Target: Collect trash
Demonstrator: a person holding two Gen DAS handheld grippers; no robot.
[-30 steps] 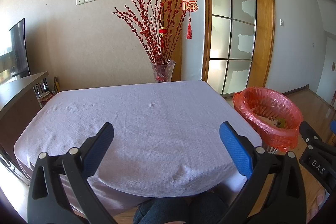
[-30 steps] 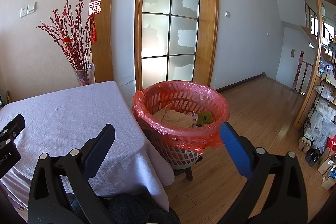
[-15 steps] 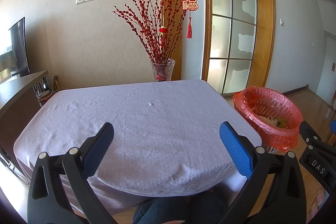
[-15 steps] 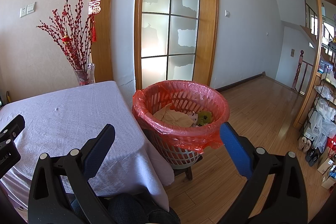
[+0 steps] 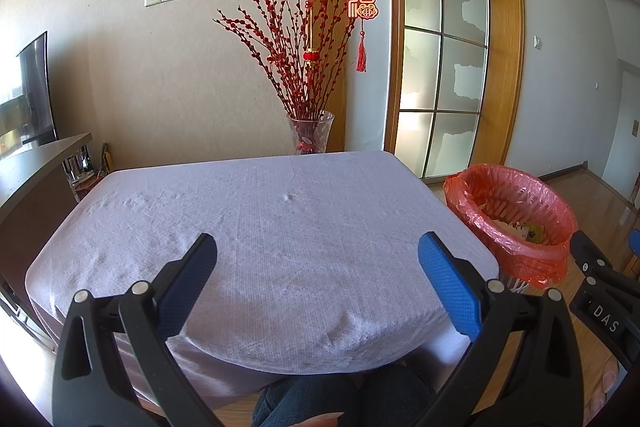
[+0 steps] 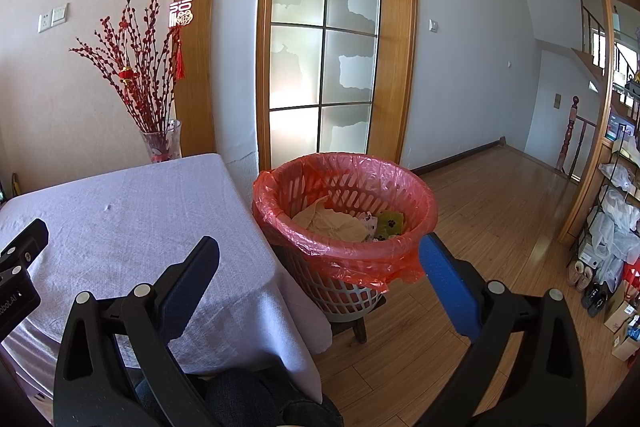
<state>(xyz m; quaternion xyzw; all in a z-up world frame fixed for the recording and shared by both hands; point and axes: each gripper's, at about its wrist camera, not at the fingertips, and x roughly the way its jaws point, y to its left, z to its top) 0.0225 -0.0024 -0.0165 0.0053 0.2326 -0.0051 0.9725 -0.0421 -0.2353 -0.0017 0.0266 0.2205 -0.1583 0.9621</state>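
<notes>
A white basket lined with a red plastic bag [image 6: 348, 223] stands right of the table on a low stool; it also shows in the left wrist view [image 5: 508, 219]. Crumpled beige paper [image 6: 328, 221] and a green wrapper [image 6: 390, 221] lie inside it. My left gripper [image 5: 318, 259] is open and empty over the near edge of the table with the pale lilac cloth [image 5: 260, 227]. My right gripper [image 6: 320, 261] is open and empty, held in front of the basket at the table's right corner [image 6: 224, 227].
A glass vase with red branches [image 5: 310, 135] stands at the table's far edge. A dark counter [image 5: 32, 163] is on the left. A glass door [image 6: 324, 67] is behind the basket. Wooden floor [image 6: 492, 211] extends right, with shelves and shoes [image 6: 612, 235] at the far right.
</notes>
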